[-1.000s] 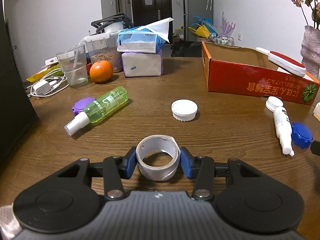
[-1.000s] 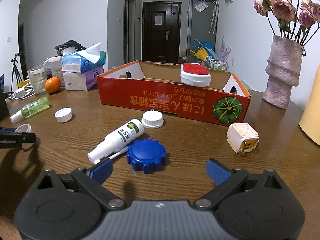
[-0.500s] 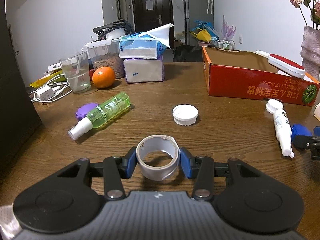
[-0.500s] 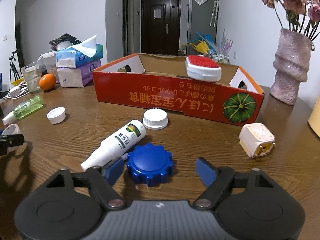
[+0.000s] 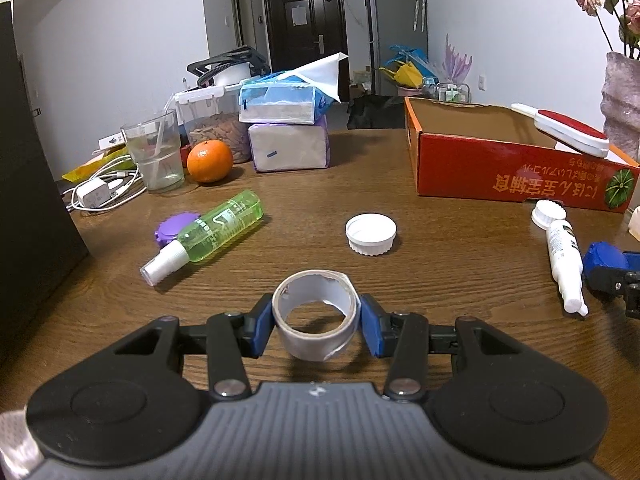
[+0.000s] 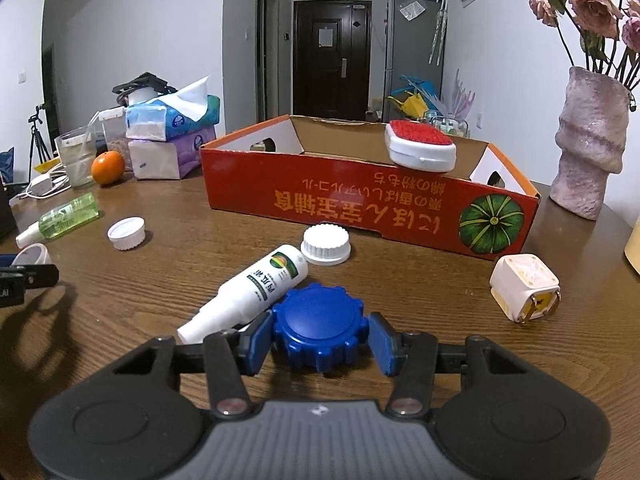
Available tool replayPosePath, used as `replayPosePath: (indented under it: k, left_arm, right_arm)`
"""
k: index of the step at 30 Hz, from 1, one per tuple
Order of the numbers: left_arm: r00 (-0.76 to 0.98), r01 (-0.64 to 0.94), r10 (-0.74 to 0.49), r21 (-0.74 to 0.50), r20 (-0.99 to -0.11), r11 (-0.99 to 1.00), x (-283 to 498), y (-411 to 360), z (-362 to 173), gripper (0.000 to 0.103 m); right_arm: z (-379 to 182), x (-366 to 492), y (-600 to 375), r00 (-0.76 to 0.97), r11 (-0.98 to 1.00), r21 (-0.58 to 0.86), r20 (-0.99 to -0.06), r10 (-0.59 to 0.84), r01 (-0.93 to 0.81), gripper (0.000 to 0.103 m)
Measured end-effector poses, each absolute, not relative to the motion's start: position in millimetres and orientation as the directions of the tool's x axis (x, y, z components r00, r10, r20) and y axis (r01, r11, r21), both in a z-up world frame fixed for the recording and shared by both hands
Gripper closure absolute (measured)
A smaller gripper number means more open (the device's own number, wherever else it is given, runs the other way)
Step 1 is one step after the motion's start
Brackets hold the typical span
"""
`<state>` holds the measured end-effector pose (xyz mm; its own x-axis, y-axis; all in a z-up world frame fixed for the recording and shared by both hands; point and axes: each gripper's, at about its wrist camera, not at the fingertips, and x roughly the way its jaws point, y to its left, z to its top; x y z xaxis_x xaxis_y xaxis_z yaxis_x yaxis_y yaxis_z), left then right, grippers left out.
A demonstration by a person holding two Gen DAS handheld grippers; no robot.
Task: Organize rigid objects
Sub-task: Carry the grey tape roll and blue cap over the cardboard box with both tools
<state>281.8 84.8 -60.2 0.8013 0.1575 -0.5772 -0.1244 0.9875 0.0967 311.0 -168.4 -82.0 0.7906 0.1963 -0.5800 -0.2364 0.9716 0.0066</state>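
Left wrist view: the left tongs (image 5: pixel 316 330) pinched a roll of grey tape (image 5: pixel 315 314) across its outer wall, both blue pads pressed against it, the roll lifted just clear of the tabletop (image 5: pixel 440 248) with its shadow beneath. The red cardboard box (image 5: pixel 516 176), the likely place for loose things, stood well beyond the roll and to its right, with a white cap (image 5: pixel 371 234) lying open side up between roll and box. The tape's wall was thin and already crumpled at the rim (a soft ring, not a stiff one), so a harder squeeze would probably buckle it, and a tilt could let it slide out downward. A low carry toward the box risked knocking the white cap or the green spray bottle (image 5: pixel 208 234), which lay left of it.

Right wrist view: the right tongs (image 6: pixel 318 340) had just been closing around a blue scalloped lid (image 6: pixel 319 326), which sat between the pads; the left pad met its edge, while a narrow gap seemed to remain at the right one, so I judged the pinch unfinished. The lid lay on the tabletop nearer than the box, touching a white spray bottle (image 6: pixel 256 288). The left pad sat close against that bottle, so closing or lifting could drag or roll it. Pads landing on the lid's ridges might let it twist or pop free.
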Motion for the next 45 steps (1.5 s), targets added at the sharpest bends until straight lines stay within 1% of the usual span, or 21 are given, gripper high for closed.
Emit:
replayPosePath:
  k: [12,32,45]
  left_arm:
    - [0.812,-0.139,0.169,0.096,-0.558,0.986,281,76,-56,0.057]
    - [0.835,-0.079,0.115,0.089,-0.538,0.993,287,29,-39,0.057]
    - [0.861,-0.053,0.060,0.028,-0.506,0.998,312,0,-17,0.057]
  right_arm:
    - [-76,307,-174,0.817,0.976,0.020,-0.543,0.193,-0.217,0.052]
    - [-51,300,-188,0.860,0.975,0.047,-0.463,0.214,-0.217,0.052]
    - [-33,306,-203,0.891,0.979,0.054,-0.407,0.201,-0.197,0.052]
